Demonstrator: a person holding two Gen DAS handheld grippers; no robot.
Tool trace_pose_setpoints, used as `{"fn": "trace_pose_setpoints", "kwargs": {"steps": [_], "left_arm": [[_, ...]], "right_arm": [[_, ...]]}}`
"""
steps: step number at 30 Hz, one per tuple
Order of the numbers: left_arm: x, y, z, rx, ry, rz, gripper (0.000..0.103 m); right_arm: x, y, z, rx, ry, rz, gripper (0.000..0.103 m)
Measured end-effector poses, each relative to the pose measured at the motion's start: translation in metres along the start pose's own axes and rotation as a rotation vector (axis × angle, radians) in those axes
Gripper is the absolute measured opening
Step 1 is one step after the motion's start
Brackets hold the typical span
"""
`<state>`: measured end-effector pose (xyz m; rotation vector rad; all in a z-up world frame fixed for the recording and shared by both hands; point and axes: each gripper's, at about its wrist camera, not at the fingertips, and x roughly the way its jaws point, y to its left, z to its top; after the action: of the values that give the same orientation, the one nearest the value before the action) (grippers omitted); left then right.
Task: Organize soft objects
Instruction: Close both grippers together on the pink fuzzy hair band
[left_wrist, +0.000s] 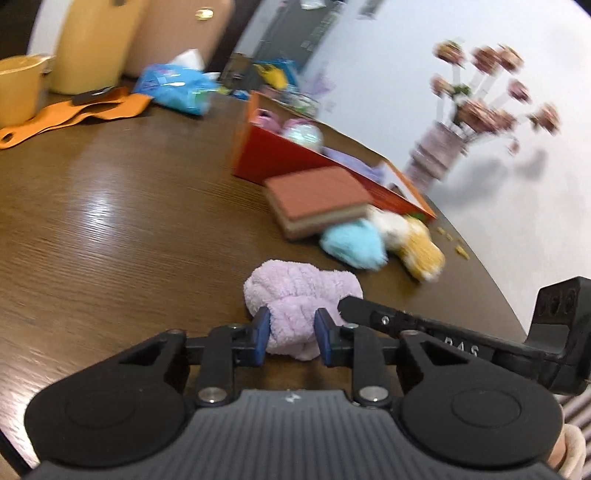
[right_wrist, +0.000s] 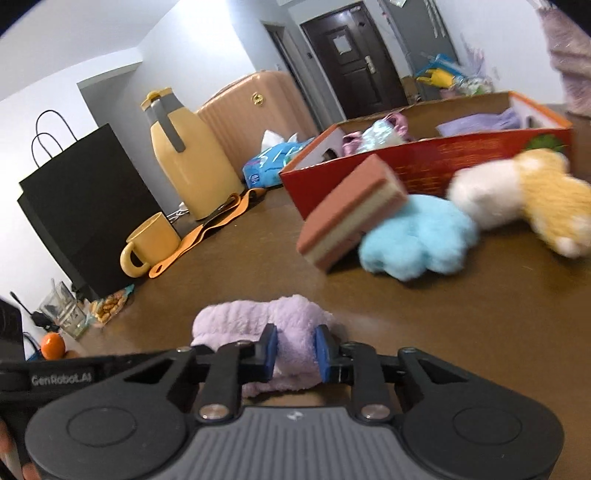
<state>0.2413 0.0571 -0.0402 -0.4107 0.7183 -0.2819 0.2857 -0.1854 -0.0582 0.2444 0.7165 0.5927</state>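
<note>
A fluffy lilac cloth (left_wrist: 295, 295) lies bunched on the brown table. My left gripper (left_wrist: 291, 334) is shut on its near end. My right gripper (right_wrist: 295, 352) is shut on the same lilac cloth (right_wrist: 258, 317) from the other side; its finger shows in the left wrist view (left_wrist: 354, 306). Beyond it lie a brown layered sponge (left_wrist: 317, 203), a blue plush paw (left_wrist: 352, 243) and a white and yellow plush toy (left_wrist: 410, 236). A red cardboard box (left_wrist: 277, 155) behind them holds several soft items.
A yellow jug (right_wrist: 192, 162), yellow mug (right_wrist: 153, 243), black paper bag (right_wrist: 85, 206), orange strap (right_wrist: 207, 232) and blue tissue pack (right_wrist: 269, 166) stand at the table's far left. A vase of flowers (left_wrist: 436, 155) stands by the wall at right.
</note>
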Motion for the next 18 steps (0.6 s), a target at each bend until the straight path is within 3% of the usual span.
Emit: {"fn": "trace_pose_setpoints", "kwargs": {"steps": [5,9,14,18], "left_arm": [[-0.008,-0.031,-0.022,0.088,0.072,-0.090,0.027],[-0.015,-0.040,-0.033,0.114,0.083,-0.117,0.046],[-0.020,-0.042,-0.029,0.090,0.044,-0.103,0.052],[-0.011,-0.045,-0.031,0.079,0.060,-0.095,0.054]], "right_arm": [[-0.060,-0.007,-0.033,0.066,-0.041,-0.064,0.021],[-0.090,-0.006,-0.049,0.083,-0.103,-0.117,0.024],[-0.100,-0.007,-0.048,0.062,-0.148,-0.122,0.031],[-0.089,-0.012,-0.047,0.075,-0.127,-0.126,0.033]]}}
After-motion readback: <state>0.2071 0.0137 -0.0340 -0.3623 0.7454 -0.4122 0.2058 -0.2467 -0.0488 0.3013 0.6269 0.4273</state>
